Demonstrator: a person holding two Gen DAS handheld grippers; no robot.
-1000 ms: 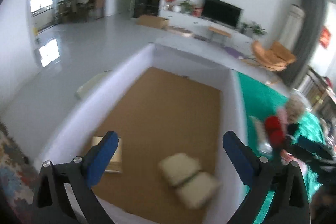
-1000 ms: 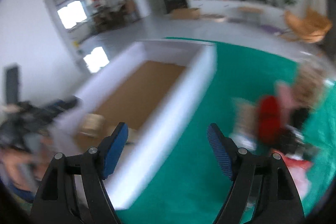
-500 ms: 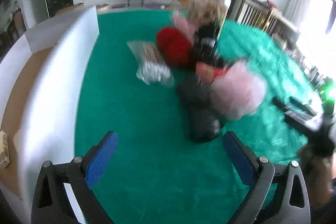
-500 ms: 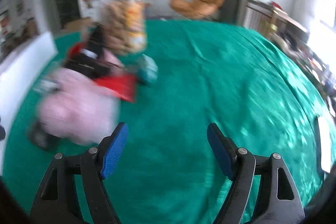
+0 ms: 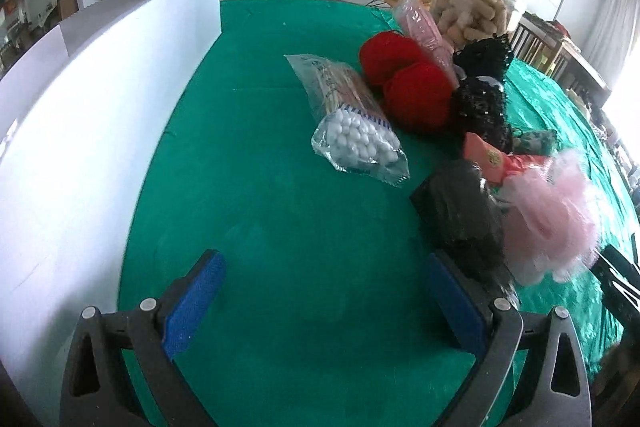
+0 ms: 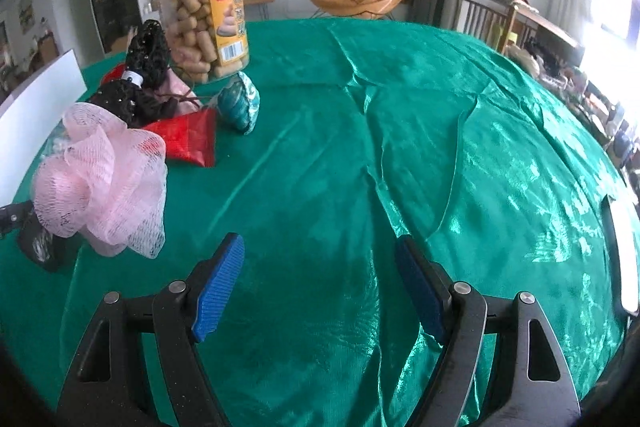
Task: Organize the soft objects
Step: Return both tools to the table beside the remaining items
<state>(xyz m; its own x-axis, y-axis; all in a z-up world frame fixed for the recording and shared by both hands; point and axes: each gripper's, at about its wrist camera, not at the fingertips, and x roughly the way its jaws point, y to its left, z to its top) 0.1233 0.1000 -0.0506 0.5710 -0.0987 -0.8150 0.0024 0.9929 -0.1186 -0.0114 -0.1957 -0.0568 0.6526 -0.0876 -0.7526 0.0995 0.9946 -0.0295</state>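
Observation:
A heap of soft things lies on the green cloth (image 5: 280,187): a pink mesh puff (image 5: 548,219) (image 6: 100,179), a black crinkled bag (image 5: 460,211), two red yarn balls (image 5: 408,83), a clear bag of white balls (image 5: 356,131), black lacy pieces (image 5: 480,99) (image 6: 136,79) and a red pouch (image 6: 184,137). My left gripper (image 5: 324,295) hovers open over bare cloth, just left of the black bag. My right gripper (image 6: 320,279) stands open over bare cloth, right of the pink puff, with nothing between its fingers.
A white-walled box (image 5: 80,99) borders the cloth on the left. A clear jar of beige snacks (image 6: 204,19) stands behind the heap, with a teal patterned pouch (image 6: 240,103) beside it. A white flat object (image 6: 624,251) lies at the right edge.
Both grippers swung away from the white box, rightward and lower, toward the heap on the green cloth. Both stayed open and empty throughout.

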